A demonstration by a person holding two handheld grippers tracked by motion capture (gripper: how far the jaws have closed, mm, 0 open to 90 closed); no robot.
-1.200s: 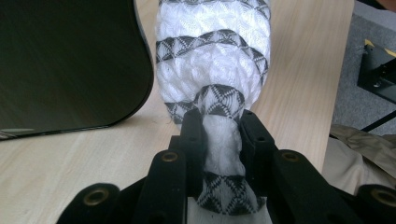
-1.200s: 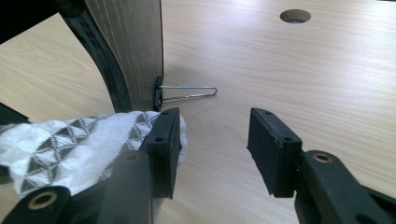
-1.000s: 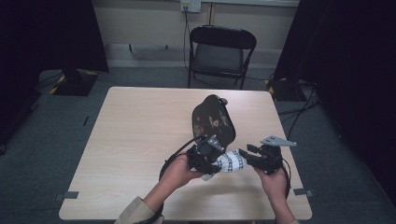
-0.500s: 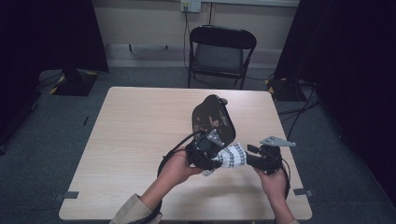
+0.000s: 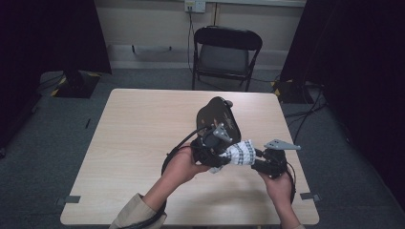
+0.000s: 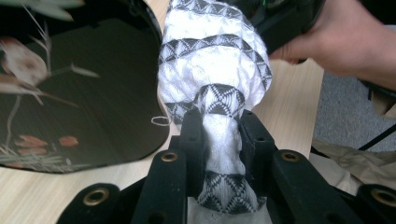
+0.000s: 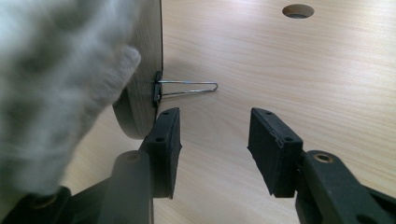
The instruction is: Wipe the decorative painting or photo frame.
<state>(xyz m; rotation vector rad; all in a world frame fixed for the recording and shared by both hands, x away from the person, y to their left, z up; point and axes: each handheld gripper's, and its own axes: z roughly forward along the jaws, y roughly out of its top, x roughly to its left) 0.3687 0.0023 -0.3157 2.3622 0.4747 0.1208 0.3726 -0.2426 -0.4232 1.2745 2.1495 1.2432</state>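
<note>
Since a second ago your two grippers have drawn together, and the patterned cloth between them has bunched into a shorter bundle just in front of the black board.

Your left gripper (image 5: 217, 151) sits just in front of the near edge of that dark oval board (image 5: 218, 117), which lies on the desk (image 5: 138, 138) with a painted floral motif on its surface, seen in the left gripper view (image 6: 70, 93). Its jaws are pinching the white cloth with black geometric bands (image 6: 215, 93); the fabric is squeezed narrow between the jaws and balloons out beyond them, right beside the board's edge. A loose thread loop hangs from the cloth toward the board.

Your right gripper (image 5: 270, 164) is to the right of the board's near end, touching the far end of the cloth bundle (image 5: 239, 153) in the high view. In the right gripper view its jaws (image 7: 215, 144) are spread apart with only bare desk between them. Blurred cloth (image 7: 56, 93) covers the left of that view, and just beyond it you see the board's wooden edge (image 7: 144, 70) with a black binder clip (image 7: 182, 87) on it, wire handles lying toward the desk. A round hole in the desk (image 7: 298, 10) lies farther beyond the board.

A folding chair (image 5: 224, 52) stands behind the desk, well beyond the board.
</note>
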